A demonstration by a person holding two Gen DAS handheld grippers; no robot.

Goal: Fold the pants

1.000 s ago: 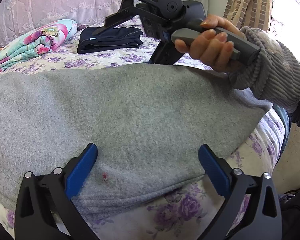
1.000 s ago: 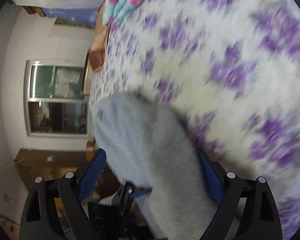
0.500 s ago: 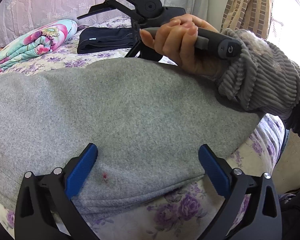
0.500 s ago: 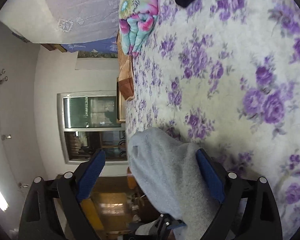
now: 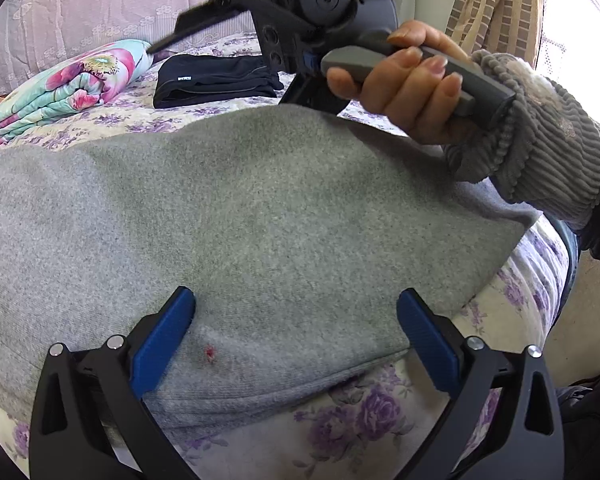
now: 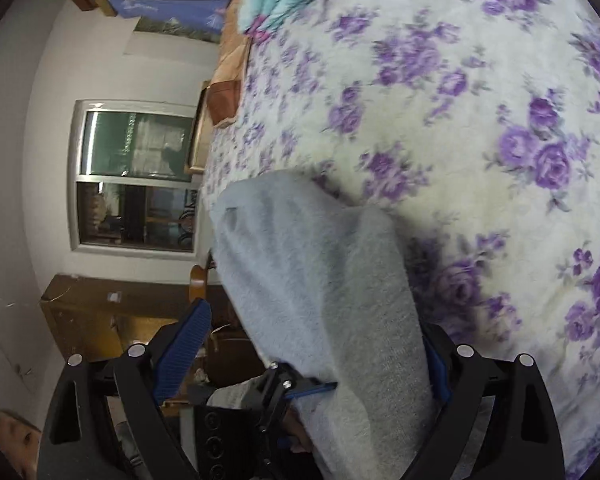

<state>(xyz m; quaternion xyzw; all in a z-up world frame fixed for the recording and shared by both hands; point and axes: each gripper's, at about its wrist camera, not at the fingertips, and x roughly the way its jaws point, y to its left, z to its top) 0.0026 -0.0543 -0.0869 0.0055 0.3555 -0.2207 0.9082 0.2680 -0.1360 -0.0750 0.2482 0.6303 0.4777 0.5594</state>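
The grey sweatpants (image 5: 260, 216) lie flat on the floral-print bed (image 5: 380, 412), filling the middle of the left wrist view, their long axis running across the frame from left to right. Their near hem sits between the blue pads of the left tongs (image 5: 296, 332), which stand wide open directly over the cloth and grip nothing. The left tongs are therefore the nearer to the near edge; a straight descent would land on the hem beside the small red mark (image 5: 209, 353).

The right tongs (image 5: 236, 4), held by a hand (image 5: 404, 88) in a ribbed grey cuff, sit in the upper middle of that frame, above the far edge of the pants. From here I cannot tell how their jaws stand.

The right wrist view settles it: the right tongs (image 6: 320, 344) are spread apart, with a lifted flap of grey fabric (image 6: 320, 280) draped between them and against the right pad, not pinched. That view also shows the open bedspread beyond. Only the left view shows the folded dark garment (image 5: 216, 80) and rolled floral quilt (image 5: 64, 84) at upper left.
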